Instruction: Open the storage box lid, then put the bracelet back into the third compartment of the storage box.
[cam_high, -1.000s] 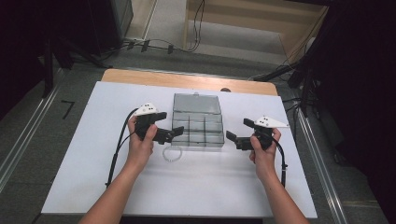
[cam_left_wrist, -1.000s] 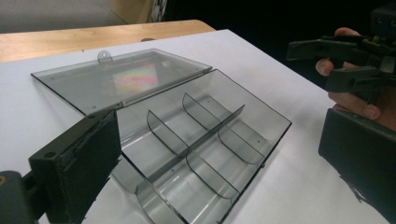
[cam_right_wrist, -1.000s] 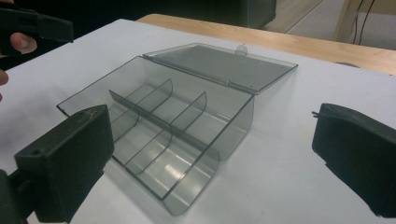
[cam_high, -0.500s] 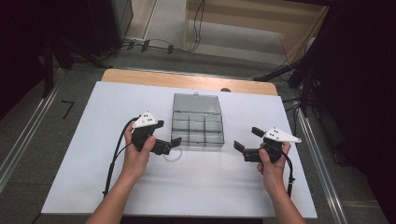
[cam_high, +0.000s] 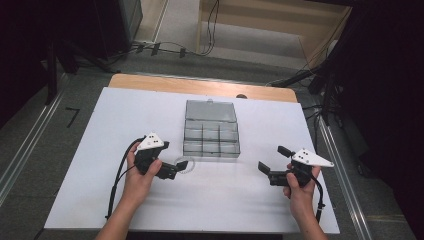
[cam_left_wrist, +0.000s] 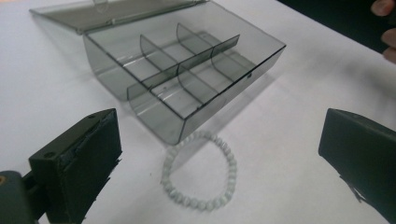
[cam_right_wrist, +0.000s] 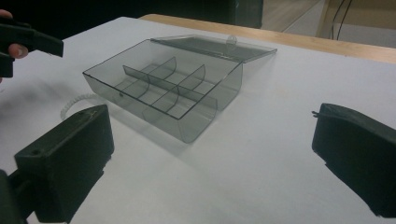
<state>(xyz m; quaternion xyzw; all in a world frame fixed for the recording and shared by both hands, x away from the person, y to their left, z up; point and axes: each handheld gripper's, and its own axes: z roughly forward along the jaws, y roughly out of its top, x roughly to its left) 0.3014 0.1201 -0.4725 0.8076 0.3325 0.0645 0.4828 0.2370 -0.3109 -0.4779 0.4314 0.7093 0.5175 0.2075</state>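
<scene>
A clear smoky plastic organiser box (cam_high: 212, 136) with several compartments sits mid-table, its lid (cam_high: 210, 110) laid open at the far side. A pale beaded bracelet (cam_high: 182, 164) lies flat on the white surface just off the box's near left corner. My left gripper (cam_high: 178, 169) hovers open over the bracelet, which lies between its jaws (cam_left_wrist: 201, 175) without touching them. My right gripper (cam_high: 273, 159) is open and empty to the right of the box (cam_right_wrist: 168, 88). The box's compartments (cam_left_wrist: 187, 70) look empty.
The white tabletop (cam_high: 100, 150) has a wooden strip (cam_high: 200, 87) along its far edge. Cables trail from both grippers toward the near edge. Dark floor and metal rails flank the table. In the right gripper view the left gripper (cam_right_wrist: 28, 39) shows beyond the bracelet (cam_right_wrist: 74, 102).
Both hands have drawn back from the box toward the near edge. The right gripper also shifted right. The left gripper's jaws now straddle the bracelet.
</scene>
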